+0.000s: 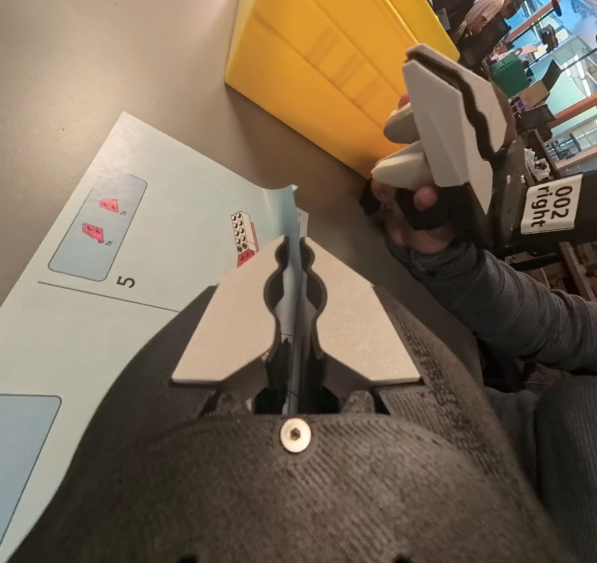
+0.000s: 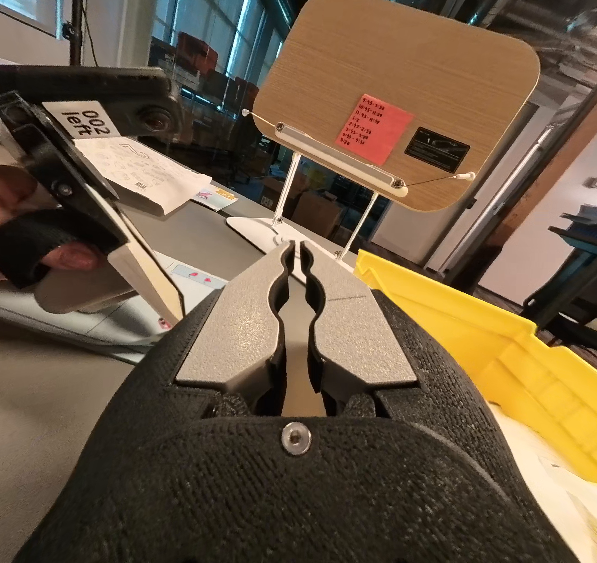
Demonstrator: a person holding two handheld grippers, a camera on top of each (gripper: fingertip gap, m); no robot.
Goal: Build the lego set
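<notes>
Left wrist view: the left gripper (image 1: 293,240) pinches the raised edge of a pale blue booklet page (image 1: 181,224) on the grey table (image 1: 97,63) – lifted, not turned; beneath is hidden.
Right wrist view: the right gripper (image 2: 297,245) hovers, jaws nearly together on nothing – beside the yellow bin (image 2: 484,353), before a wooden stand (image 2: 403,79).

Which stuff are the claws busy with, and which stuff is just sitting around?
In use:
- left claw, shut on a light blue booklet page

Lying about:
- yellow bin
- wooden book stand
- white paper sheet
- right claw, shut, holding nothing
</notes>
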